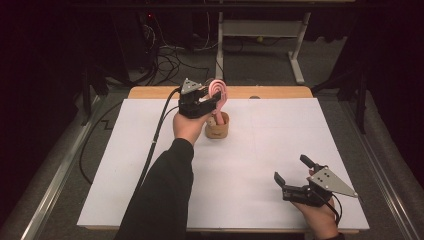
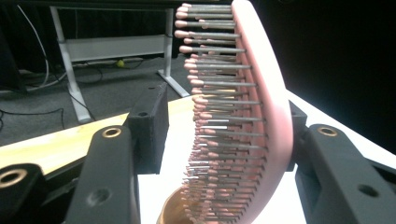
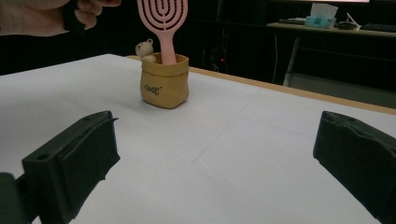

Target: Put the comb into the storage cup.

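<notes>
A pink hairbrush [image 1: 218, 90] stands handle-down in a small tan pot [image 1: 218, 129] near the far edge of the white desk [image 1: 250, 150]. The left gripper [image 1: 212, 98] sits around the brush head with its 2 jaws released, a gap on the bristle side. The right gripper [image 1: 292, 172] rests wide open near the front right corner, well apart from the pot.

hairbrush [image 1: 218, 92] – upright in pot [image 1: 218, 129] | pot – far-centre on table [image 1: 260, 165] | right hand-held gripper [image 1: 294, 173] – near-right
</notes>
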Available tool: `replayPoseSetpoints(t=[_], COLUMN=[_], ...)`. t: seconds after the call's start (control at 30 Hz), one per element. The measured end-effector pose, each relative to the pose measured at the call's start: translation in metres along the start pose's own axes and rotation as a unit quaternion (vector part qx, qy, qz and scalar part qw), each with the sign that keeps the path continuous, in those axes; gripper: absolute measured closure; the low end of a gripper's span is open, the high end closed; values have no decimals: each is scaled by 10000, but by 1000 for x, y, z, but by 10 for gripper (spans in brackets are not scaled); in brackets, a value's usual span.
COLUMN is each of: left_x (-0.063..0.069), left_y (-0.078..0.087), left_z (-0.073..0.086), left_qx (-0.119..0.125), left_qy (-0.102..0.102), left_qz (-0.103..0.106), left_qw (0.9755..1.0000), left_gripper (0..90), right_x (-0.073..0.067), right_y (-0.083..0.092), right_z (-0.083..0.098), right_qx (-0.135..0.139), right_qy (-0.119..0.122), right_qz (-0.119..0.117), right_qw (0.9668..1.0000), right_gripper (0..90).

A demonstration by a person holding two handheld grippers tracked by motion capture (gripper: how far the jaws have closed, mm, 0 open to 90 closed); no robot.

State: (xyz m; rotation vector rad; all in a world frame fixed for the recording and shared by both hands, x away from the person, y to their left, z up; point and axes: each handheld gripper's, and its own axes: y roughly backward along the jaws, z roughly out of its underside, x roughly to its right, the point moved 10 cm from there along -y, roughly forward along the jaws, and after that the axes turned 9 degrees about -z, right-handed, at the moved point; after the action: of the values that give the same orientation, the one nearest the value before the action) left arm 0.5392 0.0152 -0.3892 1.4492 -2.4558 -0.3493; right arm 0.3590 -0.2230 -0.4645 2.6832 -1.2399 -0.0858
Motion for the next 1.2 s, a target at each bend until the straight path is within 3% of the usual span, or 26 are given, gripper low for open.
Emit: replayPoseSetpoints(t=[0.13, 0.33, 0.57, 0.67, 0.9, 1.2], left_x=[0, -1, -4, -5, -10, -5], left_y=[1, 2, 0, 0, 1, 2], left_z=[0, -1, 0, 1, 2, 4], left_qx=[17, 26, -47, -60, -166, -200], left_qy=[-71, -72, 2, -10, 78, 39], left_qz=[2, 14, -111, -142, -157, -42], left_qw=[10000, 10000, 9999, 9999, 9997, 9998], left_gripper=[481, 407, 217, 216, 52, 0], right_x=[0, 0, -1, -1, -1, -1], right_y=[0, -1, -1, -1, -1, -2], right_z=[0, 0, 0, 0, 0, 1], right_qx=[-8, -8, -8, -7, -5, -13], right_qy=[0, 10, 9, 9, 6, 15], right_qz=[0, -5, -11, -11, -16, -23], right_qw=[10000, 10000, 10000, 10000, 10000, 10000], right_gripper=[4, 4, 4, 4, 4, 4])
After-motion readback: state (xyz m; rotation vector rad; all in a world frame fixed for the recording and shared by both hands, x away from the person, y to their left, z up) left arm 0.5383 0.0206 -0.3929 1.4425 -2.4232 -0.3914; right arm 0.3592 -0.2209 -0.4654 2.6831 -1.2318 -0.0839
